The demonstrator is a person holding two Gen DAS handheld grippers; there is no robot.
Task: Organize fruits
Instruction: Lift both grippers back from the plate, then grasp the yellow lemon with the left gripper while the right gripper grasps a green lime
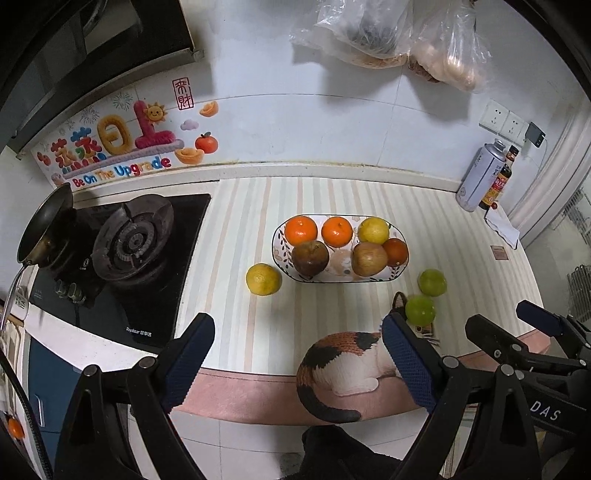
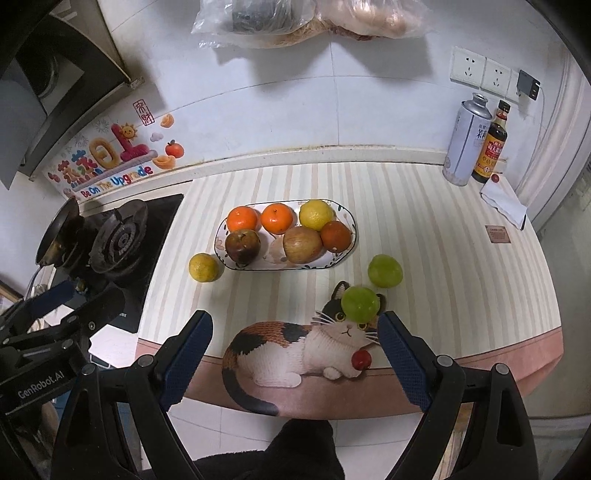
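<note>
A patterned oval plate (image 1: 397, 271) (image 2: 345, 251) in the middle of the striped counter holds several fruits: two oranges, a yellow citrus, two brownish apples and a dark orange. Left of the plate a yellow citrus (image 1: 263, 279) (image 2: 202, 267) lies on the mat. Two green fruits lie right of the plate, one farther back (image 1: 432, 282) (image 2: 385, 270) and one nearer (image 1: 420, 309) (image 2: 360, 303) on the printed cat's head. My left gripper (image 1: 297, 325) and right gripper (image 2: 295, 323) both hover open and empty above the counter's front edge. The right gripper also shows at the right edge of the left wrist view.
A gas stove (image 1: 129, 243) with a small pan (image 1: 46, 229) fills the counter's left. A white can (image 2: 466, 140) and a sauce bottle (image 2: 491, 147) stand at the back right, beside a folded cloth (image 2: 504, 203). Plastic bags (image 2: 295, 18) hang on the wall. A tiny red ball (image 2: 361, 360) sits near the front edge.
</note>
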